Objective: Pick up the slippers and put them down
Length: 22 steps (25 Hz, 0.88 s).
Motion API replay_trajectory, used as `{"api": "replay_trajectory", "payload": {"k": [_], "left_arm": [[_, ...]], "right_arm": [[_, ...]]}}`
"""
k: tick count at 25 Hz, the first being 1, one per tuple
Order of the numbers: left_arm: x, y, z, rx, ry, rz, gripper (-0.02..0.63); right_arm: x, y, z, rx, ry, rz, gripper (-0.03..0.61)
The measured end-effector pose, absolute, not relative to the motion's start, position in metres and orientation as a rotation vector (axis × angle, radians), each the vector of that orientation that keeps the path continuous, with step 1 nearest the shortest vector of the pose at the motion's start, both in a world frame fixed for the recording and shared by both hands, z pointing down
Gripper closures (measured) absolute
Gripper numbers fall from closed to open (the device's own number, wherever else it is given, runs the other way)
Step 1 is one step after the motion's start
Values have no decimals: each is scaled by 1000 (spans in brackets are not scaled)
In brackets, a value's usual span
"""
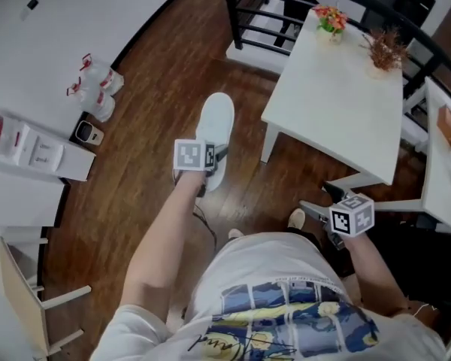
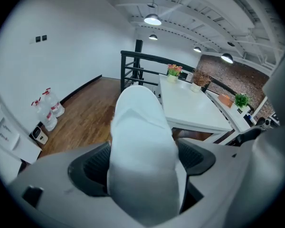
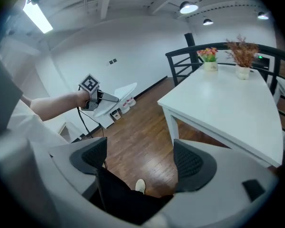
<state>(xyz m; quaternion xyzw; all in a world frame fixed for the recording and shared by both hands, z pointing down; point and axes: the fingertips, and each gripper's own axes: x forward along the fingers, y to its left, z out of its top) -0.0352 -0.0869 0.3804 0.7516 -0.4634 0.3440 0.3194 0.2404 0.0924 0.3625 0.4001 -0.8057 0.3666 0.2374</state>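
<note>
White slipper (image 2: 142, 146) pinched, L tongs (image 2: 143, 163) | R tongs (image 3: 141, 160) spread | head view hides grip

Loft-style room of a home or studio, as we read it: plank wooden floor (image 1: 158, 89) against a plain white wall (image 1: 98, 6); a black railing (image 2: 138, 56) along one side; a white table (image 1: 338, 96) bearing potted flowers (image 1: 331, 19); a brick wall (image 2: 228, 68) beyond; round lamps (image 2: 152, 19) under exposed white ceiling beams (image 2: 180, 4); water bottles (image 1: 98, 89) beside the wall.
</note>
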Motion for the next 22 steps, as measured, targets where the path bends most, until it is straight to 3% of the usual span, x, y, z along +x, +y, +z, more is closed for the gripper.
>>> {"api": "replay_trajectory", "payload": {"k": [6,12,22], "left_arm": [[-145,-66,412,1898,-1269,884,178],[-210,-59,466,1778,-1309,817,179],[-270,-110,656,1522,-1408,720,181]], "right_arm": [[133,85,385,996,-2191,965,120],[53,64,430,889,-2154,984,120],[-54,1,581,529,-2070,963,120]]}}
